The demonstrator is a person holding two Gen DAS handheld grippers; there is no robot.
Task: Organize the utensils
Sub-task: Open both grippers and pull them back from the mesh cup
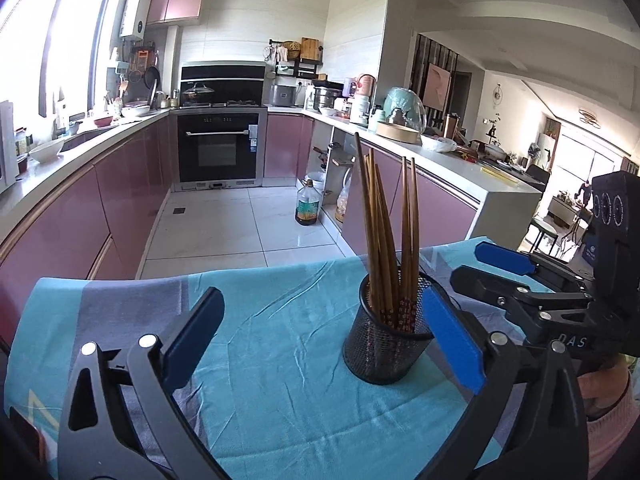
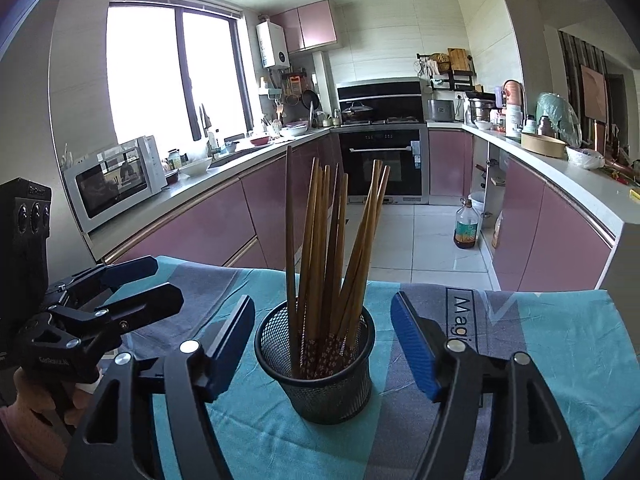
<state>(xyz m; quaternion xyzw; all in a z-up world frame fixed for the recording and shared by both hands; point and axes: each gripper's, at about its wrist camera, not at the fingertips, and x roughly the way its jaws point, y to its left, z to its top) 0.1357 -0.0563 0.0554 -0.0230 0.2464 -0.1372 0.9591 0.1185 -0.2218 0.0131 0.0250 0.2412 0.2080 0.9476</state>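
A black mesh cup (image 2: 320, 372) stands upright on a blue and grey cloth (image 2: 560, 360); it also shows in the left wrist view (image 1: 386, 340). Several brown chopsticks (image 2: 332, 248) stand in it, also seen from the left (image 1: 384, 240). My right gripper (image 2: 322, 344) is open and empty, its blue pads on either side of the cup without touching it. My left gripper (image 1: 320, 340) is open and empty, with the cup just inside its right finger. The left gripper shows at the left of the right wrist view (image 2: 132, 284), and the right gripper at the right of the left wrist view (image 1: 500, 268).
The cloth-covered table (image 1: 260, 360) ends at its far edge above a white tiled floor (image 1: 240, 224). Pink kitchen counters run along both sides, with an oven (image 1: 218, 148) at the back. An oil bottle (image 1: 307, 205) stands on the floor.
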